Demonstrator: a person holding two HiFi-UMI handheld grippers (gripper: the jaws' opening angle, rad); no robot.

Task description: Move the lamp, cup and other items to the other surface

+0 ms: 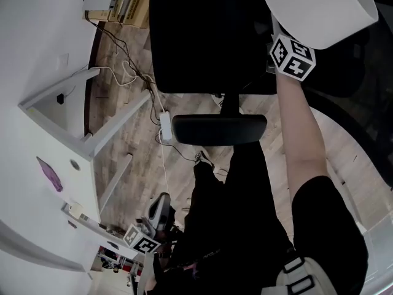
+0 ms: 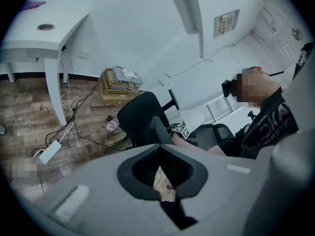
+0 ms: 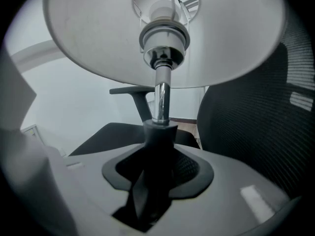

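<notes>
I see only the lamp (image 3: 160, 100). Its white shade (image 1: 319, 8) is a wide cone, and in the right gripper view I look up into its open underside at the socket and wire frame. A polished chrome stem runs down from the socket into a black collar. That collar is clamped between the jaws of my right tool (image 3: 157, 151), so the lamp is in the air with its shade foremost.

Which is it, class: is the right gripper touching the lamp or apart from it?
Touching. The right gripper view shows the right gripper with its jaws clamped round the stem of the lamp, no gap between them.
</notes>
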